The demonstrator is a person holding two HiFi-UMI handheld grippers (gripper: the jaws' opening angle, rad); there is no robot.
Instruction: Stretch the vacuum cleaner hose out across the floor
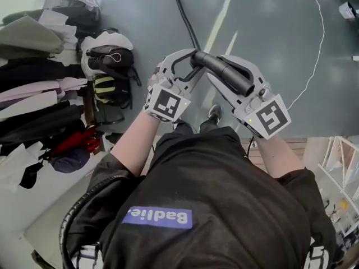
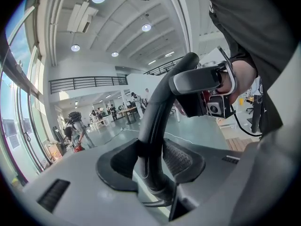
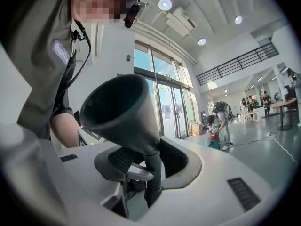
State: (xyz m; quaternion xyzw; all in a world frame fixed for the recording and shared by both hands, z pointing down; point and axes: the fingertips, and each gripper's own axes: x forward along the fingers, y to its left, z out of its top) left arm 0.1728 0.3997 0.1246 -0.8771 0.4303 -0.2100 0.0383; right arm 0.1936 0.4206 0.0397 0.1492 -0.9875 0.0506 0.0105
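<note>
The left tongs [image 2: 151, 159] are clenched on the curved dark tube at the near end of the vacuum cleaner hose [image 1: 224, 70]. The right tongs [image 3: 146, 159] grasp the neck just below its wide mouth. The rest of the hose trails to the far side of the grey floor [image 1: 269, 27].

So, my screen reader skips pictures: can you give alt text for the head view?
Seen from above, a person's left gripper and right gripper both clamp the dark end of a vacuum hose, which trails away across the grey floor. Piled clothes and bags lie at left.
</note>
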